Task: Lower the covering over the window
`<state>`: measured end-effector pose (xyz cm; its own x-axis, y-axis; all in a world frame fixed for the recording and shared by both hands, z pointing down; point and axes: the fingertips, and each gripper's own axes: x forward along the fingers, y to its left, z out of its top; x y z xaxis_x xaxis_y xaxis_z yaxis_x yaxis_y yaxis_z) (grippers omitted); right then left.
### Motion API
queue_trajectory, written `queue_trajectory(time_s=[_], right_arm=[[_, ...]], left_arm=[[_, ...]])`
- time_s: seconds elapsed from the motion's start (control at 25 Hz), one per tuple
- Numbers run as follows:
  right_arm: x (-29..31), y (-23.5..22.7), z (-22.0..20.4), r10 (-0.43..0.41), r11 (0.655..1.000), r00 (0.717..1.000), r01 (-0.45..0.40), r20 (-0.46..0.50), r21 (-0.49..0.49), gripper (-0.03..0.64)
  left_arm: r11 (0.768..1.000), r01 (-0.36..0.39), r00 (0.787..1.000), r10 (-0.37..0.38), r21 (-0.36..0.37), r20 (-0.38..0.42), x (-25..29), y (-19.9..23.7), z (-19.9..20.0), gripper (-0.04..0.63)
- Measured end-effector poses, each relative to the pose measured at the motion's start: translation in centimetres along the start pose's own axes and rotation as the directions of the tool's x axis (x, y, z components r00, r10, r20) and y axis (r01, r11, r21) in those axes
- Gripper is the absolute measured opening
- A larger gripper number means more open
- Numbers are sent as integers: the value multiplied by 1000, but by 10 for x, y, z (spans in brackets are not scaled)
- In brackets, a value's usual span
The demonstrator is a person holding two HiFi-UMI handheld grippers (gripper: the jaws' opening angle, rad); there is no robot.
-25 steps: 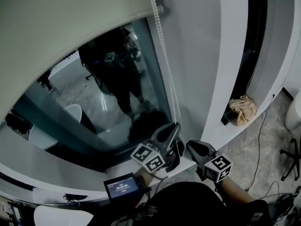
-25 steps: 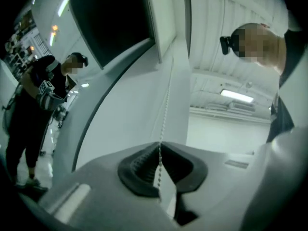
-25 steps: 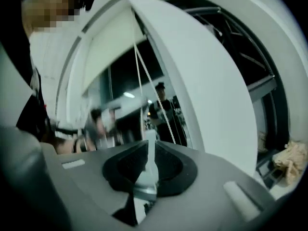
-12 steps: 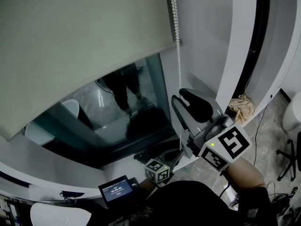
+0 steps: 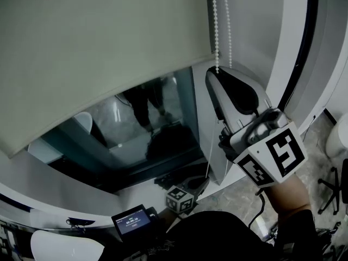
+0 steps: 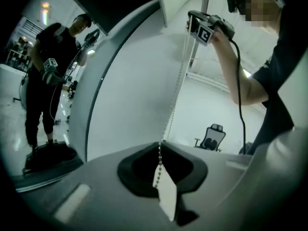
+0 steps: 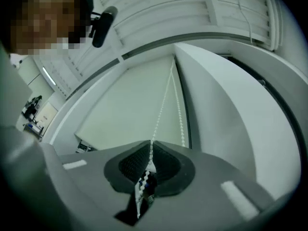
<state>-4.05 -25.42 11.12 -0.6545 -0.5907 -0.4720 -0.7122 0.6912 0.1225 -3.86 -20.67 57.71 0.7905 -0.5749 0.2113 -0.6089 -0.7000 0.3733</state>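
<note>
A pale green roller blind (image 5: 98, 53) covers the upper part of the window (image 5: 152, 129); its bottom edge runs slantwise across the glass. A white bead chain (image 5: 216, 26) hangs by the blind's right edge. My right gripper (image 5: 217, 72) is raised high and shut on that chain, which passes between the closed tips (image 7: 150, 146). Low by the sill, my left gripper (image 5: 201, 181) is shut on the same chain (image 6: 169, 119); the beads run taut upward from its tips (image 6: 160, 146). The right gripper (image 6: 202, 25) also shows in the left gripper view, high on the chain.
A white wall pillar (image 5: 272, 37) stands right of the window. The glass reflects a standing person (image 5: 144, 105). A small lit screen (image 5: 133, 220) sits on the sill (image 5: 54, 200). An office chair (image 6: 210, 137) is behind me, and a chair base (image 5: 334, 184) at far right.
The right gripper rose from beside the sill up to the chain near the blind's edge. The left gripper sank low with the chain. The blind's bottom edge came further down over the glass.
</note>
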Motion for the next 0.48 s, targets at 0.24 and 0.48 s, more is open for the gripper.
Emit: queue_trajectory(time_s=[0.24,0.48], right_arm=[[-24,16,-22,-11,962,1000,11,2,-274,14],[-81,14,-153,-35,978,962,-23,-269,-209,14]], left_arm=[[996,-43,999,42,72,18,-12,5,8,19],[986,-166,961,161,3,224,-63,35,47,66]])
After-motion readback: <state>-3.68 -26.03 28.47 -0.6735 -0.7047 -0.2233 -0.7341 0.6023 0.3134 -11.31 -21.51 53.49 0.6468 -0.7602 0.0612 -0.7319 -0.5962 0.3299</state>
